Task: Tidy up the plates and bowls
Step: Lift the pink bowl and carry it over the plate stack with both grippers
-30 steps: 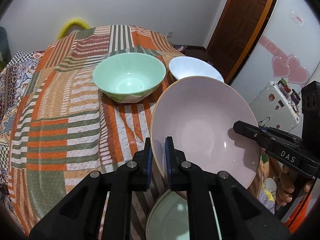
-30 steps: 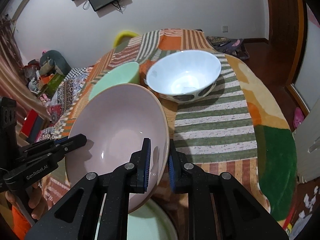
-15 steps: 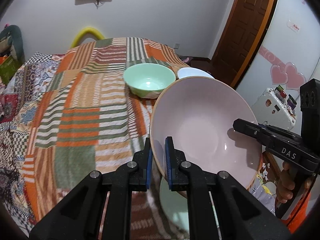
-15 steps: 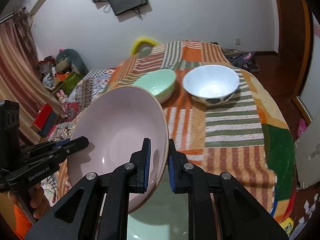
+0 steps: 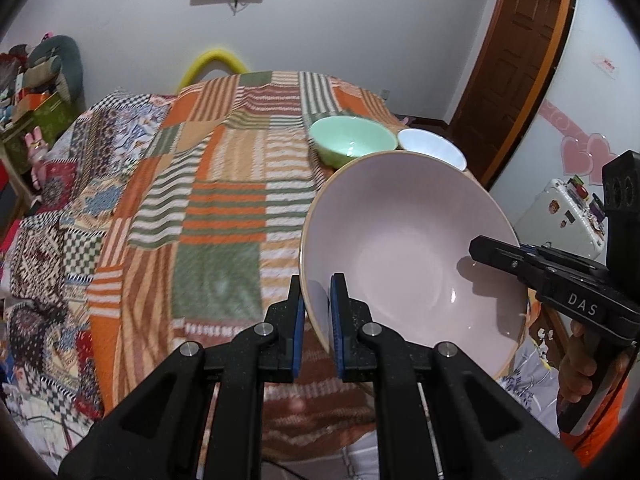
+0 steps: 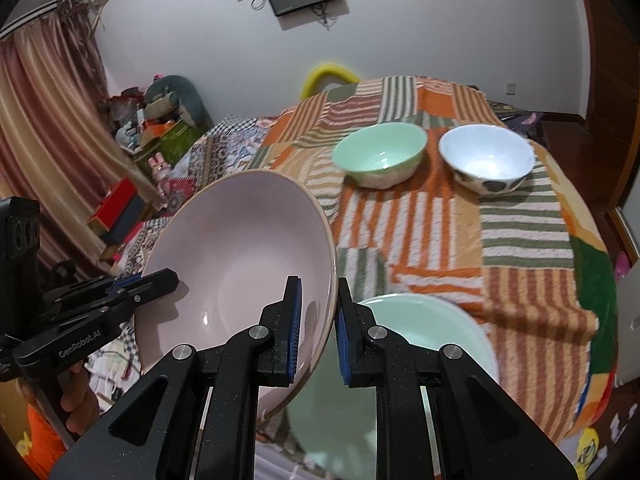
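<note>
A large pale pink bowl (image 5: 408,240) is held in the air between both grippers, tilted. My left gripper (image 5: 316,316) is shut on its left rim. My right gripper (image 6: 318,316) is shut on its right rim; the bowl also shows in the right wrist view (image 6: 240,260). A mint green bowl (image 6: 380,154) and a white bowl with dark spots (image 6: 486,160) stand side by side on the far part of the patchwork-covered table (image 6: 520,240). A pale green plate (image 6: 420,344) lies on the table's near edge, below the pink bowl.
A yellow chair back (image 5: 212,64) rises behind the table. Cluttered boxes and toys (image 6: 160,136) lie at the far left by a curtain. A wooden door (image 5: 516,60) and a white suitcase (image 5: 560,216) stand to the right.
Both grippers have lifted the pink bowl up and back from the table; the green and white bowls now look farther away, and the green plate beneath has come into fuller view.
</note>
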A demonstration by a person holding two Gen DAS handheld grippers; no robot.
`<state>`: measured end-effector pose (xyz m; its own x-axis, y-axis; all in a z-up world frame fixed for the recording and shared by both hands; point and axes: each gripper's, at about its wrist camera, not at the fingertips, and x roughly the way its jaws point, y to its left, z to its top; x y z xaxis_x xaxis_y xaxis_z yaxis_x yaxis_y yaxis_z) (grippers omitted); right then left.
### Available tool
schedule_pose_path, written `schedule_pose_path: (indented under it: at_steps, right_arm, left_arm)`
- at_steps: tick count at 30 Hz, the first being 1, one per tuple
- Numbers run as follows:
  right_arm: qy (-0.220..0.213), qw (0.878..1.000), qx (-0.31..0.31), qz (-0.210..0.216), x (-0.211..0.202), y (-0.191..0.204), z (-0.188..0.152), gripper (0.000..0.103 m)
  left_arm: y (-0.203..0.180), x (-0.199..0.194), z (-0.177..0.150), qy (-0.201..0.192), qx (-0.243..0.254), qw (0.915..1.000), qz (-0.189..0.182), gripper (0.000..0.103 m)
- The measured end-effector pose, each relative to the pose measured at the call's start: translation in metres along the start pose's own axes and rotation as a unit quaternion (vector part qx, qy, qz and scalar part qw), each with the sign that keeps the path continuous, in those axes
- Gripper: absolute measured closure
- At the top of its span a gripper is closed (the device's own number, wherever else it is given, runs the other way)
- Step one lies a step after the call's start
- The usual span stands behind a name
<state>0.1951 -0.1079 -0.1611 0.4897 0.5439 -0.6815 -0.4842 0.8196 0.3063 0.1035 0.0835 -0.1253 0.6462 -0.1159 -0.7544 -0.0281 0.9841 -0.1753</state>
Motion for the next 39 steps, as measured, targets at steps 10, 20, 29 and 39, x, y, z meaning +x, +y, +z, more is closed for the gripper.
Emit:
schedule_pose_path:
  at_steps: [10, 20, 29, 39]
  right_arm:
    - [0.037, 0.999, -0.015, 0.015, 0.028, 0.025, -0.020, 0.089]
    - [0.075, 0.997, -0.016, 0.021, 0.060, 0.033, -0.032, 0.089]
    - [0.111, 0.993, -0.017, 0.021, 0.086, 0.034, -0.038, 0.089]
    - [0.132, 0.991, -0.013, 0.017, 0.101, 0.029, -0.044, 0.089]
  left_arm:
    - [0.031, 0.008, -0.025, 0.031, -0.025, 0.9990, 0.017, 0.092]
    - [0.055, 0.033, -0.041, 0.067, -0.049, 0.9962, 0.026, 0.092]
    - [0.070, 0.059, -0.051, 0.101, -0.063, 0.9924, 0.034, 0.092]
    - [0.078, 0.080, -0.058, 0.117, -0.071, 0.9901, 0.032, 0.092]
